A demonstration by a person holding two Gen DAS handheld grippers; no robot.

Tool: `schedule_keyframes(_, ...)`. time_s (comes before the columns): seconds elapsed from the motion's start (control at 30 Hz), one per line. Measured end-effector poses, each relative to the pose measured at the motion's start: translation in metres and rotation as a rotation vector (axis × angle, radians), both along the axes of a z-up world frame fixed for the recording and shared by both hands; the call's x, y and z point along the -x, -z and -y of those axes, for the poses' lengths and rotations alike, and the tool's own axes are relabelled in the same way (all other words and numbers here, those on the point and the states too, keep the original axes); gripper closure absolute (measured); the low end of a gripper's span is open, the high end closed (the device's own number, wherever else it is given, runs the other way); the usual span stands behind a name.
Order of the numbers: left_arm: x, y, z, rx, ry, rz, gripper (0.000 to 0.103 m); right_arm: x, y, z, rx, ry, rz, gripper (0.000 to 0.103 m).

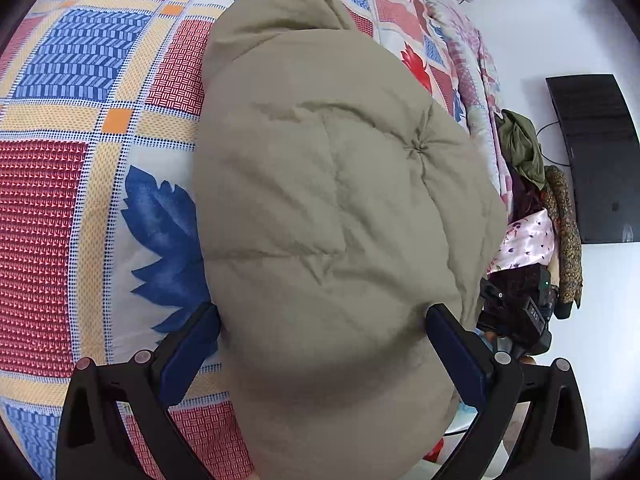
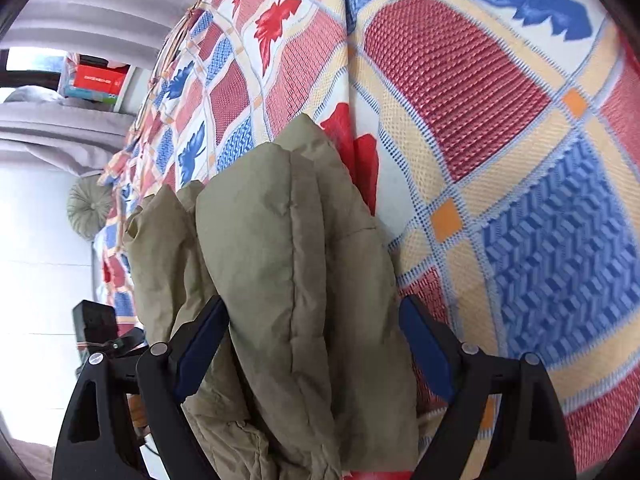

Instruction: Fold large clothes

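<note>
A khaki padded jacket [image 1: 320,184] lies bunched on a bed with a patchwork sheet [image 1: 60,184] of red, blue and yellow squares. My left gripper [image 1: 322,316] has its blue-padded fingers spread wide, one on each side of the jacket's thick near end, which fills the gap between them. In the right wrist view the same jacket [image 2: 288,248] shows as folded puffy layers. My right gripper [image 2: 314,312] also stands wide around a thick bundle of it, pads against the fabric on both sides.
The bed edge runs along the right in the left wrist view, with a pile of clothes [image 1: 528,208] beside it and a dark panel [image 1: 596,156] on the white wall. In the right wrist view a round cushion [image 2: 86,210] and shelves [image 2: 96,80] stand far left.
</note>
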State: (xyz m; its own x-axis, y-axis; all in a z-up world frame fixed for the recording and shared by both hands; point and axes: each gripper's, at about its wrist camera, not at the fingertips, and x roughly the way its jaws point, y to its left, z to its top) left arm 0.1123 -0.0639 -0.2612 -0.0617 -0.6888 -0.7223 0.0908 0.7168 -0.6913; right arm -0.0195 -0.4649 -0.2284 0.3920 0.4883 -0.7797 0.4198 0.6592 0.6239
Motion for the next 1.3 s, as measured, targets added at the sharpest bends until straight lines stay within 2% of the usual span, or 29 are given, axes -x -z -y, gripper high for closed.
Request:
schedule_keyframes(0.17, -0.005, 0.018, -0.001, 0.067, -0.024, -0.041, 0.000, -0.012, 0.027, 0.004, -0.153, 0.024, 0.018, 0.014)
schedule_keyframes(0.27, -0.003, 0.026, -0.002, 0.083, -0.030, -0.056, 0.000, -0.019, 0.037, 0.002, -0.320, 0.034, 0.070, 0.013)
schedule_keyframes(0.33, -0.003, 0.031, -0.003, 0.093, -0.032, -0.060, 0.000, -0.023, 0.035, -0.002, -0.350, 0.025, 0.103, 0.012)
schedule_keyframes(0.47, -0.003, 0.042, -0.001, 0.114, -0.034, -0.088, 0.000, -0.035, 0.022, -0.014, -0.302, -0.070, 0.112, 0.011)
schedule_keyframes(0.53, -0.005, 0.044, 0.007, 0.118, -0.029, -0.090, 0.000, -0.046, 0.013, -0.026, -0.213, -0.152, 0.098, 0.009)
schedule_keyframes(0.57, -0.005, 0.045, 0.010, 0.118, -0.025, -0.088, 0.000, -0.052, 0.009, -0.034, -0.165, -0.199, 0.091, 0.002)
schedule_keyframes(0.6, -0.007, 0.045, 0.016, 0.114, -0.021, -0.085, 0.000, -0.059, 0.007, -0.044, -0.133, -0.250, 0.086, 0.000)
schedule_keyframes(0.73, -0.008, 0.053, 0.026, 0.100, -0.006, -0.072, 0.000, -0.082, 0.013, -0.074, -0.007, -0.377, 0.015, 0.000)
schedule_keyframes(0.87, -0.009, 0.067, 0.030, 0.129, -0.023, -0.140, 0.000, -0.091, 0.031, -0.069, -0.042, -0.325, -0.045, 0.000)
schedule_keyframes(1.1, -0.010, 0.049, 0.051, 0.071, 0.037, -0.092, 0.001, -0.085, 0.037, -0.071, -0.070, -0.231, -0.086, 0.000)
schedule_keyframes(1.2, -0.007, 0.039, 0.053, 0.059, 0.044, -0.064, 0.007, -0.080, 0.033, -0.069, -0.080, -0.214, -0.090, 0.008)
schedule_keyframes(1.27, -0.006, 0.033, 0.050, 0.060, 0.043, -0.056, 0.010, -0.078, 0.030, -0.068, -0.084, -0.206, -0.083, 0.029)
schedule_keyframes(1.3, -0.006, 0.031, 0.050, 0.060, 0.045, -0.048, 0.013, -0.076, 0.028, -0.068, -0.093, -0.199, -0.076, 0.033)
